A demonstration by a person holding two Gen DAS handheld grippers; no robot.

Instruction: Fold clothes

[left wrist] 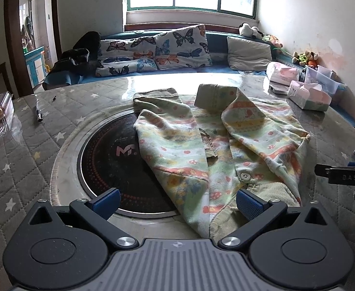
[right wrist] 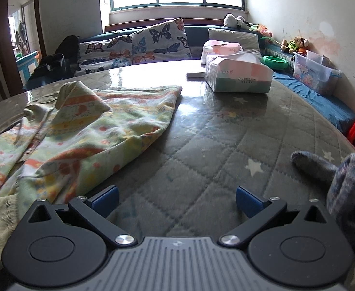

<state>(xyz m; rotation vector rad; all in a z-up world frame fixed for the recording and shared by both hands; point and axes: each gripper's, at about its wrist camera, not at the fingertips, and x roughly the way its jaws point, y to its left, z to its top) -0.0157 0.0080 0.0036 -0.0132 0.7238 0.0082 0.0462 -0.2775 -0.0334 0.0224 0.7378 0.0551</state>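
Both your tools gape empty: the left tool [left wrist: 178, 202] sits right over the near hem of the patterned garment [left wrist: 216, 145] on the desk [right wrist: 225, 145], which stretches away lengthwise; your right tool [right wrist: 177, 202] has it off to its left.

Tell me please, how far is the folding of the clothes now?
Partly done: both sleeves of the patterned jacket already lie folded inward over its front. In hand: nothing; the left gripper is open above the hem, and the right gripper is open over the bare table. Left: folding the body, which is still rumpled.
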